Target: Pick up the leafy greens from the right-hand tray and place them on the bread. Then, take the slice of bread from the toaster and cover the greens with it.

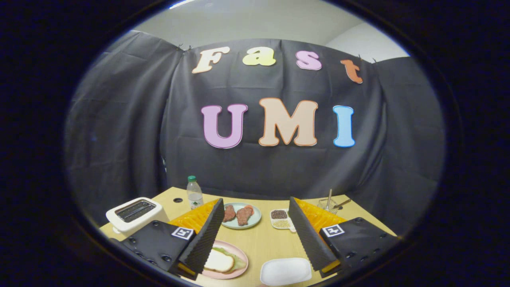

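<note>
The bread (218, 262) is lying on the pink plate (239, 255) in the lower middle of the frame, a pale slice with the leafy greens (239, 263) peeking out from beneath it along its right and upper edges. Judging from that stack, the greens are already laid and a slice is already sitting over them, so the task is looking close to finished, though I cannot tell whether another slice lies underneath.

The plate is sitting low between the fingers, tucked against the inner face of the left finger (205, 235), which is hiding its left rim. The bread's long axis is running roughly left to right across the frame. The gripper (257, 239) is hanging above the table with its fingers spread wide and holding nothing, the right finger (308, 239) standing well apart from the plate.

Just to the right of the plate, at the bottom of the frame, a white tray (285, 271) is resting bare on the wooden table (267, 235). The toaster (133, 213) is standing at the lower left, beyond the left finger, and its slots are looking dark; I cannot tell whether any bread is in them. Farther back, a green plate with meat (241, 215) is sitting between the fingers, a small seed dish (280, 218) beside it, and a water bottle (194, 193) behind.
</note>
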`<state>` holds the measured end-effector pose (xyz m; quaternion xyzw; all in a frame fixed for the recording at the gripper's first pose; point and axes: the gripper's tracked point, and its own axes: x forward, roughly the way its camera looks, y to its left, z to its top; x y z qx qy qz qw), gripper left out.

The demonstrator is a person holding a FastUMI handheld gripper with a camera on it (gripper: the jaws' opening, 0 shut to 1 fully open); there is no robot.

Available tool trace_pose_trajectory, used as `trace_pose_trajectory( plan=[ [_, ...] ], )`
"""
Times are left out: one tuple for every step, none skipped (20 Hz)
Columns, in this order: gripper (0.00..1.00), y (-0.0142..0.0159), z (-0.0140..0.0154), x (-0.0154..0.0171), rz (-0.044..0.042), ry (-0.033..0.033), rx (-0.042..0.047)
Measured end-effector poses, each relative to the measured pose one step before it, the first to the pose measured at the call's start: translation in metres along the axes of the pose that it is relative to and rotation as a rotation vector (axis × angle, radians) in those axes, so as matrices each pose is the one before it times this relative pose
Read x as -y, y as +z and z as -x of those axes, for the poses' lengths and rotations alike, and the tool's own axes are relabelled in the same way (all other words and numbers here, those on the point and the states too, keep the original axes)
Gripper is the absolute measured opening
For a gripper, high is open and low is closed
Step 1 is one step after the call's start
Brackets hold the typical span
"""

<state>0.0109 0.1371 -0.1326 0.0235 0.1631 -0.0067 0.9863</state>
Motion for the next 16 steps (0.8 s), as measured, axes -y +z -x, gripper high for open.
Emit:
trace_pose_trajectory(
  plan=[
    [1.00,0.00402,0.00031,-0.00033,0.00125,-0.00563,0.01416],
    [1.00,0.00088,-0.00001,-0.00184,0.00256,-0.00166,0.00384],
    [1.00,0.00380,0.00124,-0.00060,0.00139,0.00115,0.00004],
    [1.00,0.00297,0.00161,-0.00127,0.00385,0.00082,0.00572],
    [1.00,0.00467,0.00072,-0.00125,0.00506,0.00247,0.00688],
    [1.00,0.00195,0.00163,-0.00067,0.00594,-0.00022,0.00420],
    [1.00,0.00122,0.00001,0.00030,0.00564,-0.00798,0.00839],
    [1.00,0.00439,0.00003,-0.00019,-0.00146,-0.00505,0.01317],
    [1.00,0.00284,0.00061,-0.00285,-0.00391,0.00121,0.00399],
    [1.00,0.00114,-0.00021,-0.00269,-0.00467,0.00289,0.00172],
    [1.00,0.00212,0.00123,-0.00161,0.00030,0.00369,0.00410],
    [1.00,0.00168,-0.00124,-0.00006,0.00679,-0.00068,0.00681],
    [1.00,-0.00028,-0.00014,-0.00053,0.00785,-0.00219,-0.00058],
    [1.00,0.00102,0.00137,-0.00140,0.00171,0.00129,0.00339],
    [1.00,0.00236,-0.00010,-0.00176,-0.00412,0.00002,0.00322],
    [1.00,0.00167,0.00027,-0.00266,-0.01118,0.00713,-0.00041]
  ],
)
